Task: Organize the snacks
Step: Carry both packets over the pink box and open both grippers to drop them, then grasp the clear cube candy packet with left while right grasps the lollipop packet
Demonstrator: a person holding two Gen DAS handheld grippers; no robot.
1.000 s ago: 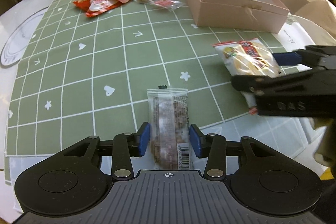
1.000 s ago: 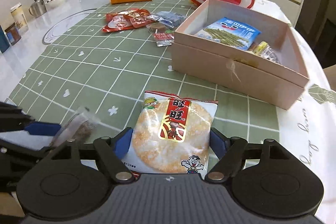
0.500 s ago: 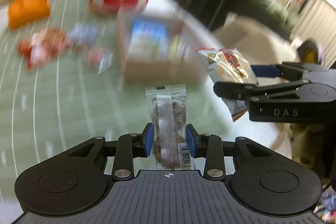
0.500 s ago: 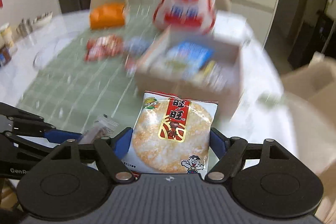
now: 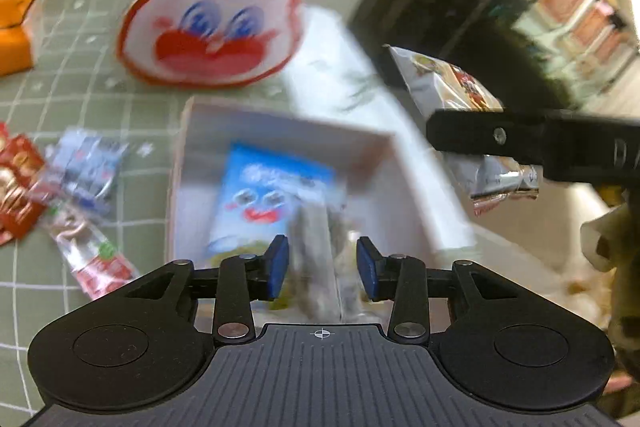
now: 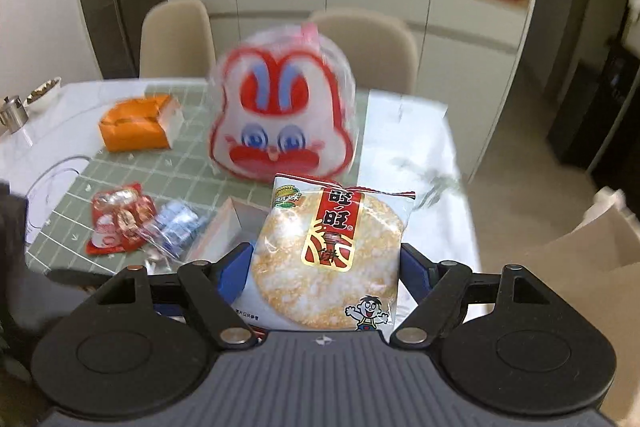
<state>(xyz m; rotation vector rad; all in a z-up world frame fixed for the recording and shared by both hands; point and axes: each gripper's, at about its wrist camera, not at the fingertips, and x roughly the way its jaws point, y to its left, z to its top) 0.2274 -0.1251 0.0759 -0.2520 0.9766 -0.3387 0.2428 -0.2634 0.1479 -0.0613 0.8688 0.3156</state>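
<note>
Over the open pink box my left gripper has its jaws opening. A clear-wrapped brown snack bar hangs blurred between the blue pads with a gap on each side. A blue packet lies inside the box. My right gripper is shut on a rice cracker packet, held upright above the box's near corner. In the left wrist view that cracker packet hangs at the right, above the box's right side.
A red-and-white rabbit bag stands behind the box. Red packets and a blue-white packet lie left of the box on the green grid cloth. An orange box sits far left; chairs stand behind the table.
Both grippers lifted their snacks off the cloth and carried them toward the box. The left jaws have parted from the snack bar; the right still grips the cracker packet.
</note>
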